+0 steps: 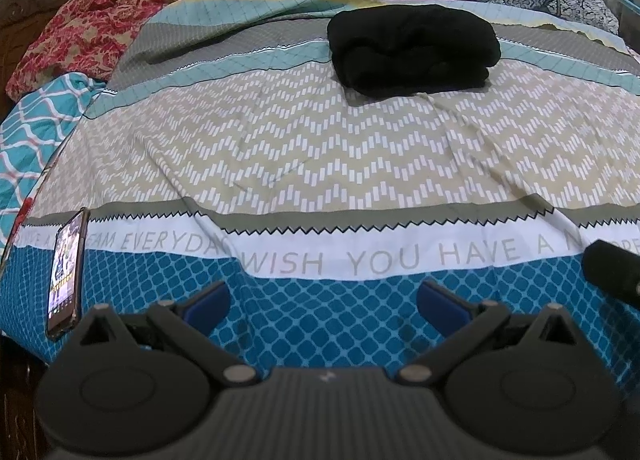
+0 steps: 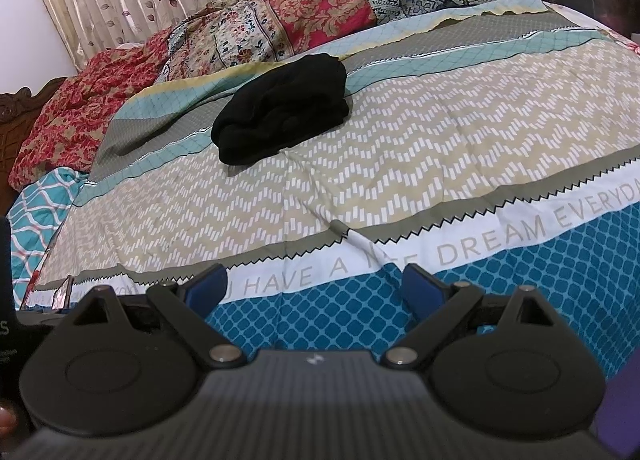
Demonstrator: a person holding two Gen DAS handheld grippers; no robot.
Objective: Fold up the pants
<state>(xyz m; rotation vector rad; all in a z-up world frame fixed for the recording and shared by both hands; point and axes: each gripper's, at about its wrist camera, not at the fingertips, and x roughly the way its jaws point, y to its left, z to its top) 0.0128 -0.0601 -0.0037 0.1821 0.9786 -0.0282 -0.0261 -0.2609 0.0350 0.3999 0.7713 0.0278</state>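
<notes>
Left claw (image 1: 323, 298) and right claw (image 2: 315, 287): both spread wide, holding nothing, hovering low over the blue near edge of the bed (image 1: 360, 324), well apart from the work. Pants (image 1: 412, 50): black, lying as a compact folded bundle far across the bed on the grey and teal stripes (seemingly folded already, which would explain the idle claws). Phone (image 1: 66, 272): at the left edge, screen lit, clear of the folding area.
</notes>
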